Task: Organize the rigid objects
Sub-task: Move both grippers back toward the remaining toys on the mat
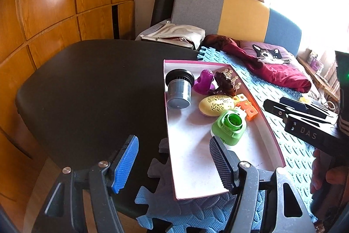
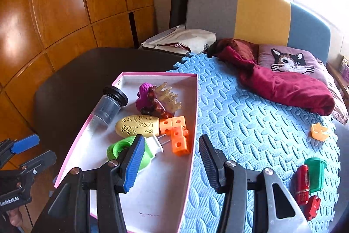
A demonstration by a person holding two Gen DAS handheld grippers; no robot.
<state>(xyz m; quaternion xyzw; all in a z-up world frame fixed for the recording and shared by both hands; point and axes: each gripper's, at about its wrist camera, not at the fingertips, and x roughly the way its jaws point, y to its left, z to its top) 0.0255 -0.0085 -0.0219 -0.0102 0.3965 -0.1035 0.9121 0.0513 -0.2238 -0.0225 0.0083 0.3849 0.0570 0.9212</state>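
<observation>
A pink-rimmed white tray (image 1: 196,156) (image 2: 157,189) lies half on the dark table and half on the blue foam mat. It holds a grey cylinder (image 1: 178,91) (image 2: 109,108), a purple toy (image 1: 205,81), a brown hair claw (image 1: 224,84), a yellow perforated pod (image 1: 216,105) (image 2: 137,125), orange cubes (image 1: 248,109) (image 2: 176,134) and a green plug-in device (image 1: 229,126) (image 2: 117,149). My left gripper (image 1: 174,165) (image 2: 37,151) is open and empty by the tray's near left corner. My right gripper (image 2: 172,158) (image 1: 274,105) is open and empty above the tray's right rim.
On the blue mat (image 2: 250,123) to the right lie an orange piece (image 2: 319,131), a green cup (image 2: 316,174), a red object (image 2: 302,183) and a small red piece (image 2: 313,206). A maroon cloth (image 2: 283,86) and a cat cushion (image 2: 290,60) sit behind.
</observation>
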